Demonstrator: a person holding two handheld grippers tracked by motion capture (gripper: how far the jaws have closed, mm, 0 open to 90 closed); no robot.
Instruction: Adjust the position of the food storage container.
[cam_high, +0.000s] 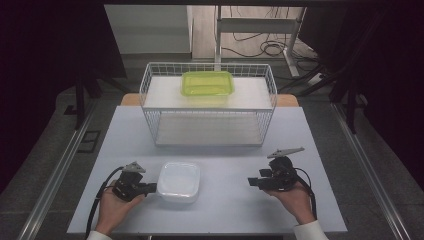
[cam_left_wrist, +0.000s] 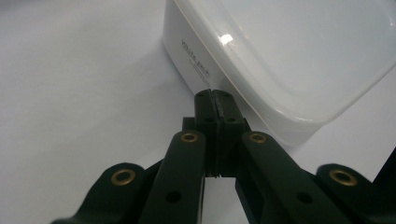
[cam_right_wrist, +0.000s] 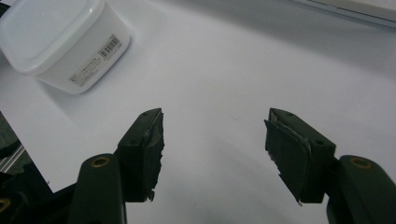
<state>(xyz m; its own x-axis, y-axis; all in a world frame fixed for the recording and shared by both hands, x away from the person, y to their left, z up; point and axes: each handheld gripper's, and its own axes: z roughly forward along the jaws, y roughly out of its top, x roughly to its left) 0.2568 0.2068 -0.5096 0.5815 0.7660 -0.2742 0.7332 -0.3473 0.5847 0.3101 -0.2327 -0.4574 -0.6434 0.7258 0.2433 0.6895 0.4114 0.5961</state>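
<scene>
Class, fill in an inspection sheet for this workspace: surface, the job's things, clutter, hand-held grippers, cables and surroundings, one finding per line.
Surface: pale table, bare around the things.
Job's things: white lidded container flat on the table, lid on.
Clutter: wire basket at the far side; green lidded container on its upper shelf.
Grippers: left hand-held gripper shut, tips at the white container's side wall; right hand-held gripper open, nothing between its jaws.
Cables: one trails from each gripper; more lie on the floor beyond the table.
Surroundings: dark curtains at both sides, metal frame legs behind.
</scene>
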